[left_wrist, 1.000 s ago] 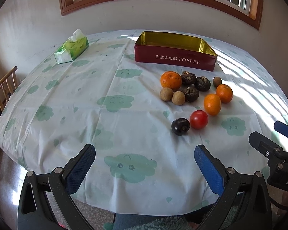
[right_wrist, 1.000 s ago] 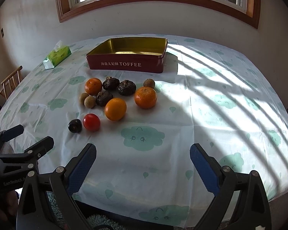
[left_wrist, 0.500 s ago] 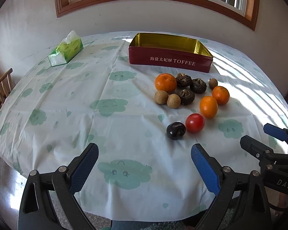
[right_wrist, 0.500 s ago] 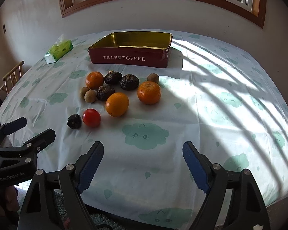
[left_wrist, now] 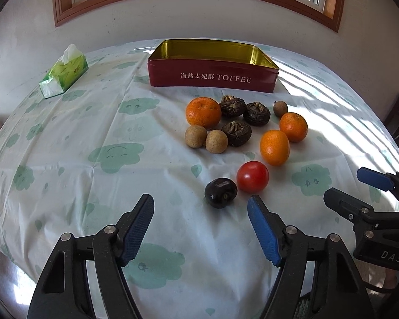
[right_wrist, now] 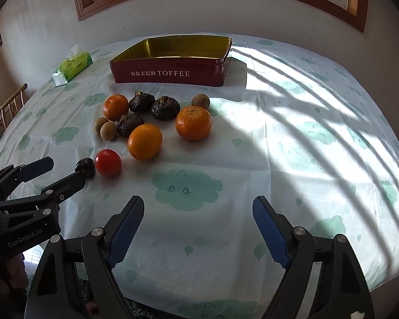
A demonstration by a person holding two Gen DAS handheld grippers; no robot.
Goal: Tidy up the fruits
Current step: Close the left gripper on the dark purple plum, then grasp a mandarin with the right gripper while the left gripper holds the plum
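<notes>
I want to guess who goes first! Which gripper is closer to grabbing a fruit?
Probably the left gripper. Open, it points at the dark plum, just beyond its fingertips. The right gripper, also open, faces bare tablecloth.

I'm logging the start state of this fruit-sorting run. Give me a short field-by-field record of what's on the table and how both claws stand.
container: red TOFFEE tin, open, nothing visible inside
oranges: three, e.g.
dark wrinkled fruits: three, e.g.
small brown round fruits: three, e.g.
tomato, beside dark plum
fruit location: all on the tablecloth, in front of the tin
other: tissue pack, far left
left claw: open, holding nothing, nearest the plum
right claw: open, holding nothing
</notes>
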